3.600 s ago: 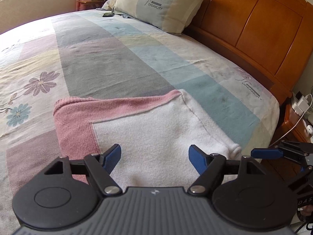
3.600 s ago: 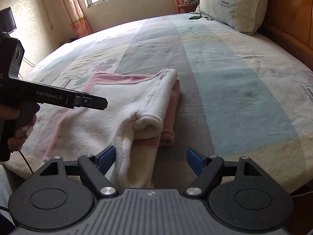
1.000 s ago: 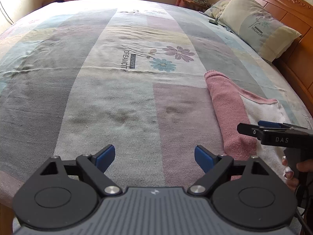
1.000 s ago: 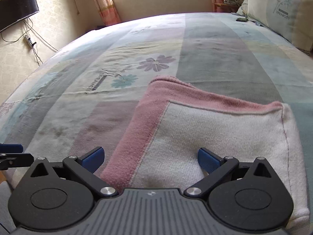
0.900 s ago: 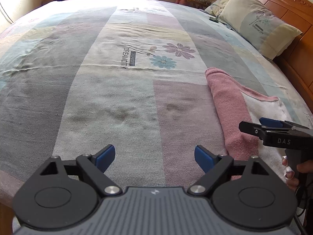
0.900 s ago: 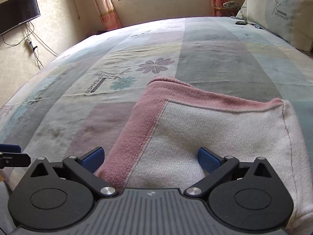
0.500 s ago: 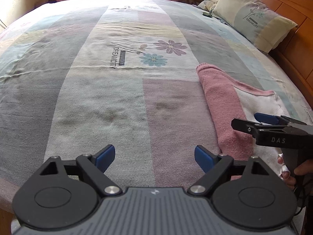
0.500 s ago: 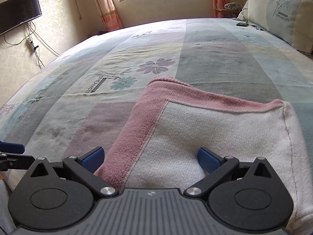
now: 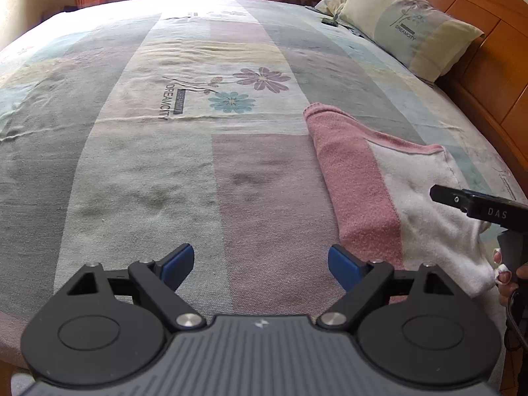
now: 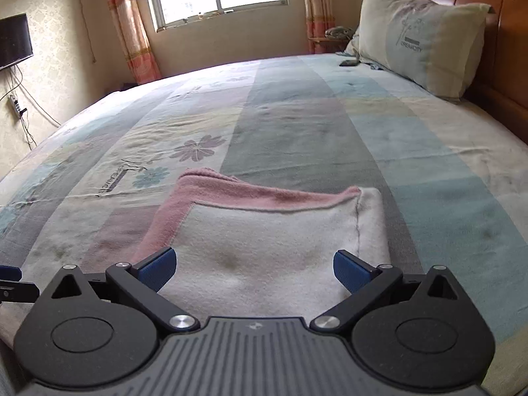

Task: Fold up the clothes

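- Towel point(image 10: 264, 247) on bed point(image 10: 429, 171), folded, near the edge.
- Soft, light, floppy; best grabbed by a corner or edge.
- Left tongs point(image 9: 260, 264) wide apart, empty, over bare bed.
- Right tongs point(image 10: 252, 269) wide apart, empty, over towel.

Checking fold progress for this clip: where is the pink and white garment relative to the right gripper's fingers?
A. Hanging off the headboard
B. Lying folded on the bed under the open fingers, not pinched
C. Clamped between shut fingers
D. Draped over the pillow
B: in the right wrist view the pink and white garment lies folded on the bed sheet, with the right gripper fingers spread above it, pinching nothing.
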A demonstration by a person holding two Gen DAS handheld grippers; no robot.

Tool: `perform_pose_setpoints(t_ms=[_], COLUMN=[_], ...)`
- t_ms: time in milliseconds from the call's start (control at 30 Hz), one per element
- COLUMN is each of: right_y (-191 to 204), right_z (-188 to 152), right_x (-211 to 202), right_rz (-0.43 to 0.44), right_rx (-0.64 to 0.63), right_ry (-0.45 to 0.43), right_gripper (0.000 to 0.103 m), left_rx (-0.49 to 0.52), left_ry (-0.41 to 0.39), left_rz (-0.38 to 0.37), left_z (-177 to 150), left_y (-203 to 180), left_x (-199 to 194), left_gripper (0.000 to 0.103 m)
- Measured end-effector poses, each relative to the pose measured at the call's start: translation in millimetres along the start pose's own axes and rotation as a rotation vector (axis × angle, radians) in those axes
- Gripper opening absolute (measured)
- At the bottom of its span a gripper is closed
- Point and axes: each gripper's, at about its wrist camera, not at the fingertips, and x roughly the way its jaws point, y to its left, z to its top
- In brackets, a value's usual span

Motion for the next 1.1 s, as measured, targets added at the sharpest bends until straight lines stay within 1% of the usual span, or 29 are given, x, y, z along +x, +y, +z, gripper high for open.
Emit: perform_pose_setpoints(t_ms=[33,100,167,233,267,333,367,400,467,600,700,800,833,867,933,1000,1033,1100], right_y=[-8.8,-14.9,-8.7,-2.2,0.1,1.0,-2.7,-8.3,-12.8,-18.2,-25.3,-32.1,-32.9,-32.7,-30.3,-24.6,-21.9,-18.8], right_z=[-5.1,-15.3,-13.9,-9.1,-7.4,-8.4,-11.0,-14.5,-20.9,-24.6,-26.5,-29.6,-30.3,-29.4,-25.0,-21.1,-19.3,-19.1], right_x=[5.3,5.4,2.8,-3.4,-6.8,-7.0,-0.8,5.4,4.4,1.1,-2.4,-5.8,-6.3,-7.8,-16.3,-31.2,-37.2,-31.4], right_rz=[0.019,0.061,0.047,0.046,0.056,0.046,0.026,0.030,0.063,0.099,0.139,0.176,0.181,0.179,0.159,0.127,0.112,0.088], right_rx=[0.022,0.018,-0.004,-0.005,-0.018,-0.051,-0.053,-0.046,-0.044,-0.045,-0.026,-0.012,-0.017,-0.021,-0.013,-0.016,-0.019,-0.040], right_ry=[0.016,-0.011,0.000,-0.002,-0.018,-0.033,-0.012,0.008,-0.020,-0.046,-0.066,-0.093,-0.098,-0.093,-0.089,-0.129,-0.145,-0.124], right_gripper=[0.103,0.103,0.103,0.103,0.103,0.103,0.103,0.103,0.103,0.103,0.103,0.103,0.103,0.103,0.103,0.103,0.103,0.103], left_rx=[0.004,0.009,0.013,0.019,0.023,0.039,0.052,0.066,0.106,0.166,0.168,0.140,0.152,0.174,0.225,0.267,0.272,0.266], left_ry=[0.003,0.006,0.003,-0.008,-0.013,-0.024,-0.029,-0.035,-0.044,-0.032,-0.002,0.071,0.073,0.066,0.075,0.084,0.086,0.096], left_rz=[-0.004,-0.009,-0.027,-0.063,-0.081,-0.132,-0.157,-0.177,-0.226,-0.311,-0.359,-0.324,-0.323,-0.325,-0.323,-0.332,-0.354,-0.416], left_z=[-0.1,1.5,6.1,14.6,18.9,31.3,37.1,41.8,52.9,70.4,74.9,70.5,69.8,69.9,75.8,84.4,90.5,101.5], left_y=[-1.9,-5.1,-9.0,-15.3,-18.9,-31.9,-39.2,-46.0,-65.4,-103.5,-121.1,-128.9,-131.4,-134.8,-142.9,-151.3,-155.5,-164.6], left_x=[0.5,0.2,-1.2,-3.1,-3.6,-1.7,0.0,1.5,9.6,37.8,69.4,113.0,115.3,113.7,106.4,96.9,91.9,85.5], left_gripper=[0.088,0.088,0.088,0.088,0.088,0.088,0.088,0.088,0.088,0.088,0.088,0.088,0.088,0.091,0.091,0.091,0.091,0.091])
